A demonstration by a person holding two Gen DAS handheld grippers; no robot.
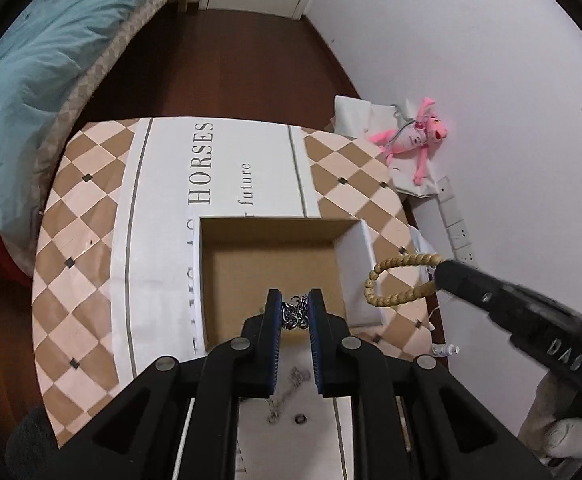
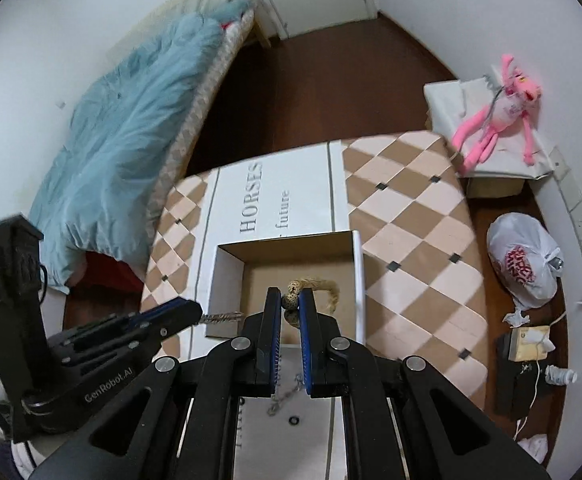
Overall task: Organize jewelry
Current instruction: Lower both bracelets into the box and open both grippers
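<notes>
An open cardboard box [image 1: 347,248] with white outer walls sits on the checkered table; it also shows in the right wrist view [image 2: 357,276]. My left gripper [image 1: 295,312] is shut on a silver chain [image 1: 294,314] and holds it over the box's near edge. In the right wrist view the left gripper [image 2: 195,312] shows at the box's left wall with the chain [image 2: 221,317] hanging from it. My right gripper [image 2: 291,308] is shut on a tan beaded bracelet [image 2: 293,304] above the box. In the left wrist view the bracelet [image 1: 391,280] loops from the right gripper [image 1: 441,274] beside the box's right wall.
A second chain [image 2: 287,396] and a small dark ring [image 2: 294,421] lie on the table's white strip below the grippers. A pink plush toy [image 2: 495,112] lies on a white box by the wall. A bed with a blue quilt [image 2: 123,148] stands at left. A plastic bag [image 2: 523,264] sits on the floor at right.
</notes>
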